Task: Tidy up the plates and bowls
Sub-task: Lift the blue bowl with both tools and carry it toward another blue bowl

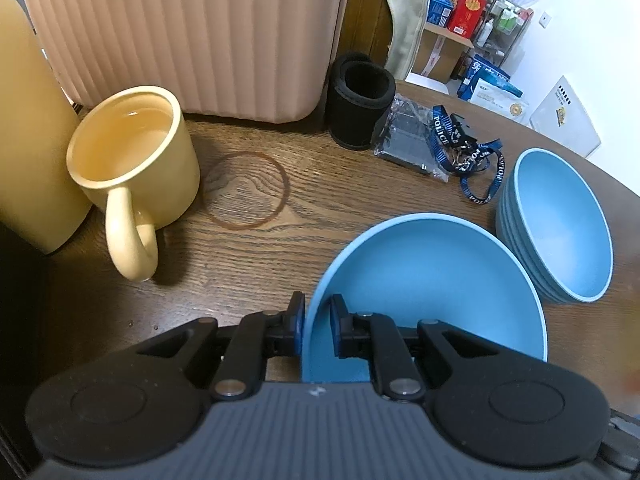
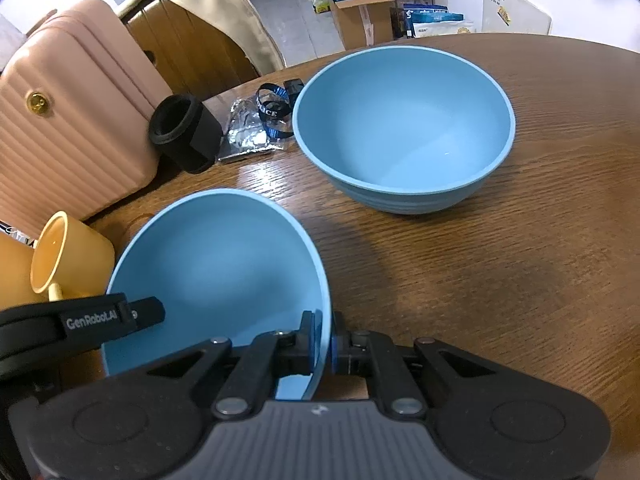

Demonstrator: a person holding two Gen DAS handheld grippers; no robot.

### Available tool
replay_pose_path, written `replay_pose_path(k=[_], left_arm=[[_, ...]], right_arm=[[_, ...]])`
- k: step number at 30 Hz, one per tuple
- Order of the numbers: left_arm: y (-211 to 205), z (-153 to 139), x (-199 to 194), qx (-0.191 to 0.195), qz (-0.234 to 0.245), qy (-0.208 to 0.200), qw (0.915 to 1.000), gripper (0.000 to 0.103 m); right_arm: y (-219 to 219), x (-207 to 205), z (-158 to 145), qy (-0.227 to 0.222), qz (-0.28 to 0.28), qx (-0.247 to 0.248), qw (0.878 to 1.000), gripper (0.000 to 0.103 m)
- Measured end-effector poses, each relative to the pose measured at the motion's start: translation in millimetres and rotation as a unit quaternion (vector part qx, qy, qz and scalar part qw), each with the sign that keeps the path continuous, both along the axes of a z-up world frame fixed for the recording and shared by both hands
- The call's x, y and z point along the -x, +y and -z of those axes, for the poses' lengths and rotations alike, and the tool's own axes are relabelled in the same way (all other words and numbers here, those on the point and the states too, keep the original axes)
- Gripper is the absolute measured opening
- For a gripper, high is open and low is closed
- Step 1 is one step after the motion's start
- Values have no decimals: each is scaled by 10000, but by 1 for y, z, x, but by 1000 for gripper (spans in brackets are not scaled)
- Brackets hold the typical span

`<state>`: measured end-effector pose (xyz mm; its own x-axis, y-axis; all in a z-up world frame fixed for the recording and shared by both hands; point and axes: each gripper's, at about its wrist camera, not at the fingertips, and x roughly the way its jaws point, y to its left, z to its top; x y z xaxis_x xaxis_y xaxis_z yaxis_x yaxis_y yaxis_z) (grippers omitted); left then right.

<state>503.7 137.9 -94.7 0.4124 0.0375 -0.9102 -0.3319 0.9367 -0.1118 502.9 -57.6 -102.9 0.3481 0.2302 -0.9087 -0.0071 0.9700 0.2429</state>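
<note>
A shallow matte-blue round bowl (image 1: 432, 280) is clamped at opposite rim edges by the closed left gripper (image 1: 318, 326) and closed right gripper (image 2: 323, 342), apparently for nesting onto the stacked blue bowls (image 2: 404, 128) nearby on the wooden table (image 2: 500, 280).

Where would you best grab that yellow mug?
By the rim of the yellow mug, coming from above. It stands upright with its mouth open, so one finger can slip inside the thin wall. Its handle juts toward the left gripper, a likely second choice.
</note>
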Motion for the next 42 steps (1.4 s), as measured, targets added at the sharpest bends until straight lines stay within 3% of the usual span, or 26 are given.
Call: replay_pose_path(k=[26,42], left_arm=[[-23,-60,57,82,305,-536,9981,14],[-55,-83,90,130,742,-761,9942,14]], right_arm=[[-22,62,-66,-531,270,63,9982,7],[-52,110,-90,-748,716,98,9946,7]])
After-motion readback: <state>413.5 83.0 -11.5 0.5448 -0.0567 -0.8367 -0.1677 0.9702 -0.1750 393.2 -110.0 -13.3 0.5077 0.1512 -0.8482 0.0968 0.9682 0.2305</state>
